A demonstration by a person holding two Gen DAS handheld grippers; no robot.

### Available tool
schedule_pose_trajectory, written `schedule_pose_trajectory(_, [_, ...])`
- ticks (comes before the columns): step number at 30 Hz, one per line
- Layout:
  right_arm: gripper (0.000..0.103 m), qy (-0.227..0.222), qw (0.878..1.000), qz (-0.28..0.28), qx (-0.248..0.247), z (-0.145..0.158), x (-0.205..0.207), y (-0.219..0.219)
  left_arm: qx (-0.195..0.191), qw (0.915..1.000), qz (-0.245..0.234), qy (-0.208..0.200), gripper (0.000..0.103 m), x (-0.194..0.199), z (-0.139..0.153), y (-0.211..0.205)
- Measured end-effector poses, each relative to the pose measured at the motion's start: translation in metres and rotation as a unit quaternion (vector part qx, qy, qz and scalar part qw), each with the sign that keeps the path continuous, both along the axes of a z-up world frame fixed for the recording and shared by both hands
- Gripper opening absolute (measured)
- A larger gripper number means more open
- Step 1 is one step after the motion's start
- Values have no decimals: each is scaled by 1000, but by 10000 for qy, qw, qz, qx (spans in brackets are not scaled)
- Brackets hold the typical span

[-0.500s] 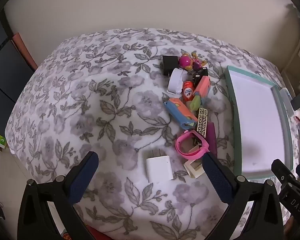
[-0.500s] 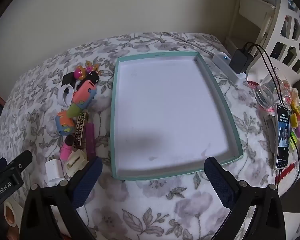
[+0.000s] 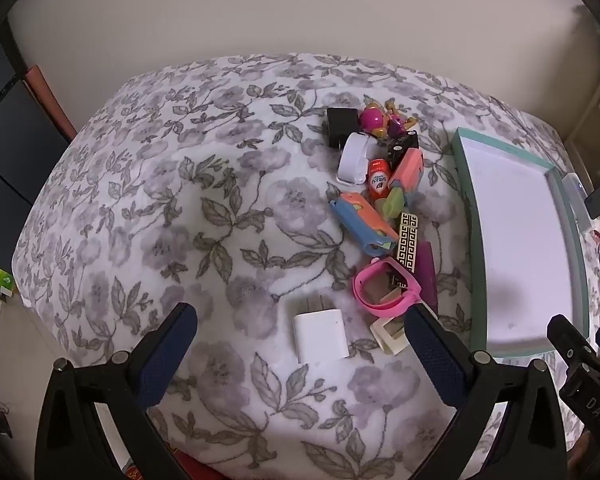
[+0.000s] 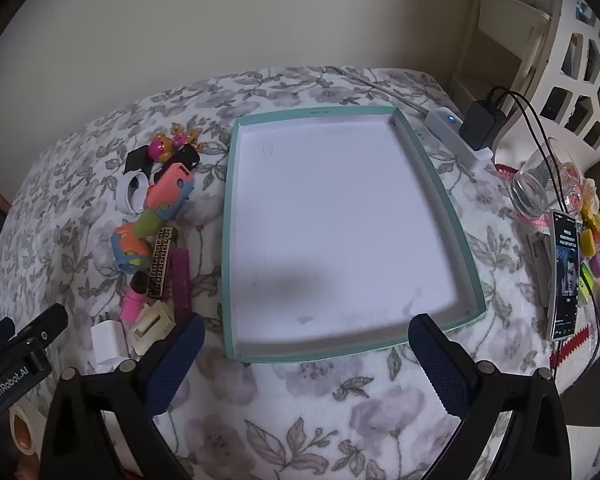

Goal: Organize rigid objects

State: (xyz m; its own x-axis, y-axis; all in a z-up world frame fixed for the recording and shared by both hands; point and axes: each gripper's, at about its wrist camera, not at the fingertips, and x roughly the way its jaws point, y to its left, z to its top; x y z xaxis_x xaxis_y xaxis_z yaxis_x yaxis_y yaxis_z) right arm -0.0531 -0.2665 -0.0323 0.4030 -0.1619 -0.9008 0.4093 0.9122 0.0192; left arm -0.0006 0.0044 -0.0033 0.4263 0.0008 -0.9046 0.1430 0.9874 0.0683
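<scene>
A row of small rigid objects lies on the floral cloth: a white charger [image 3: 320, 338], a cream clip [image 3: 388, 334], a pink watch band [image 3: 386, 290], a gold-patterned bar [image 3: 407, 242], a blue-orange case [image 3: 362, 224], a white ring [image 3: 353, 159], a black adapter [image 3: 341, 126] and a pink toy [image 3: 374, 120]. A teal-rimmed white tray [image 4: 452, 216] lies to their right, with nothing in it. My left gripper [image 3: 300, 322] is open, just before the white charger. My right gripper [image 4: 306, 332] is open at the tray's near edge.
Right of the tray are a power strip with a black plug [image 4: 480, 124], a glass [image 4: 536, 192], a phone [image 4: 564, 276] and small colourful items [image 4: 596, 248]. A white shelf unit [image 4: 572, 56] stands at the far right. A wall lies behind the table.
Both views have shifted very slightly; nothing on the cloth has moved and both grippers stay open.
</scene>
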Motion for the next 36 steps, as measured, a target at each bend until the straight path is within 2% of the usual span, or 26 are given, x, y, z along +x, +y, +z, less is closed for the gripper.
schedule_pose_trajectory(36, [103,-10,10000,45,-55,1,0,3,86,10000,-2,21,103,0,0,-3])
